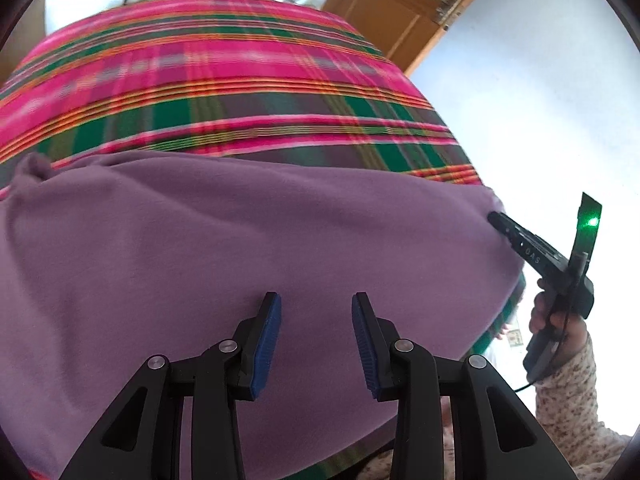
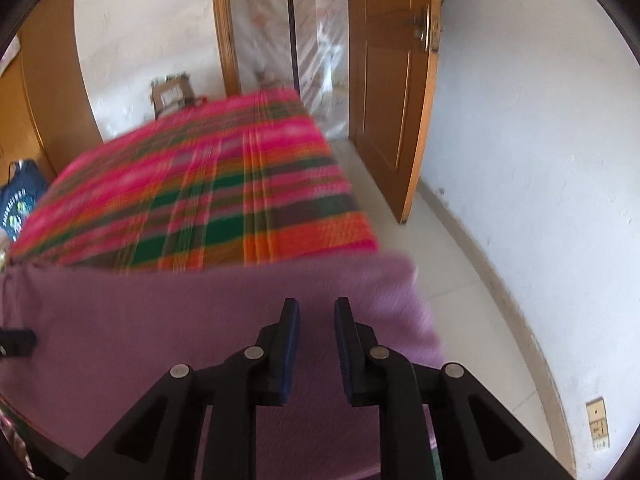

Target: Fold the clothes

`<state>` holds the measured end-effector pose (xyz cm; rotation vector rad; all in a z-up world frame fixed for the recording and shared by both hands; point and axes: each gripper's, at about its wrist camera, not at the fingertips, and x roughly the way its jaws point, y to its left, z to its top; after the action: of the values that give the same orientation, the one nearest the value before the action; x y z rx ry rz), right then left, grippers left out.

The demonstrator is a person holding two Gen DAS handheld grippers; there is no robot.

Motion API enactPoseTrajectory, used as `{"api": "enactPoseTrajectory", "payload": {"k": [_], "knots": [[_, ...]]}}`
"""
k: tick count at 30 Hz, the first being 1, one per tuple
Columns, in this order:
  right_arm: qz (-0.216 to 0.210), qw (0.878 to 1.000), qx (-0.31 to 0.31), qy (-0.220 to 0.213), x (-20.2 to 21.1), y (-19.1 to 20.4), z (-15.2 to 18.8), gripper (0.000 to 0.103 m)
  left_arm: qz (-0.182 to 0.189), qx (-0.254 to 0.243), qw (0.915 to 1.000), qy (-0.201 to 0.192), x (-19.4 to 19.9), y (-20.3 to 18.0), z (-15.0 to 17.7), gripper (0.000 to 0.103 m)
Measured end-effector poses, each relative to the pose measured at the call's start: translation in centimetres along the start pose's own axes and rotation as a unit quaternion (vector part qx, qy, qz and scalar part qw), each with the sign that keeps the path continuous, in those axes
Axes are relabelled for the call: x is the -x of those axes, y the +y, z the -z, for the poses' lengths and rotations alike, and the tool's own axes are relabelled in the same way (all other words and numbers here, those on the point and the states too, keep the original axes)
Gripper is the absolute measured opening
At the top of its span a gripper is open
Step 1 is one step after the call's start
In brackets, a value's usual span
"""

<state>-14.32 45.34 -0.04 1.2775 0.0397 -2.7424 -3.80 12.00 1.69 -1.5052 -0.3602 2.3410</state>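
Both grippers are hanging with fingers apart, gripping nothing: the left gripper over the middle of one purple cloth, the right gripper narrower over its right part. Each is showing two ribbed blue pads on black fingers. The soft, smooth cloth is lying flat on a plaid blanket that is covering the bed.

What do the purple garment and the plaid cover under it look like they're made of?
Purple garment: seemingly soft matte knit, maybe cotton jersey; it drapes in smooth shallow folds without shine. Pink-and-green plaid bed cover: probably woven cloth, with stripes running through it; blur hides the texture.
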Motion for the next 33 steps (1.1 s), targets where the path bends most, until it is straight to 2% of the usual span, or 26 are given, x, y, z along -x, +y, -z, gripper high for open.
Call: {"api": "enactPoseTrajectory", "payload": {"k": [2,5,9,12,17,23,26,33], "knots": [[0.009,1.000,-0.004,-0.009,0.2,0.1,0.2,0.020,-0.007,0.010,0.9999,-0.004,0.7,1.0,0.4,0.038],[0.019,1.000,-0.009,0.003,0.6,0.5,-0.4,0.021,-0.016,0.032,0.9992,-0.015,2.2,3.0,1.2,0.038],[-0.003,1.000,0.014,-0.026,2.6,2.9,-1.6,0.024,-0.024,0.081,0.9953,-0.046,4.6,6.6,1.9,0.038],[-0.035,0.998,0.043,-0.039,3.2,5.3,-2.8,0.025,-0.036,0.120,0.9899,-0.067,6.2,9.3,2.2,0.038],[-0.100,0.990,0.090,-0.029,2.4,10.3,-4.7,0.025,-0.056,0.157,0.9825,-0.084,7.5,12.4,2.1,0.038],[-0.202,0.969,0.142,-0.001,0.5,16.4,-5.5,0.025,-0.070,0.178,0.9779,-0.085,7.8,14.9,1.0,0.038],[-0.250,0.952,0.175,0.022,0.0,19.8,-5.6,0.025,-0.075,0.191,0.9752,-0.083,7.7,16.2,0.3,0.038],[-0.312,0.917,0.232,0.088,-3.3,26.0,-6.4,0.025,-0.082,0.229,0.9657,-0.090,8.7,19.7,-0.5,0.038]]}}
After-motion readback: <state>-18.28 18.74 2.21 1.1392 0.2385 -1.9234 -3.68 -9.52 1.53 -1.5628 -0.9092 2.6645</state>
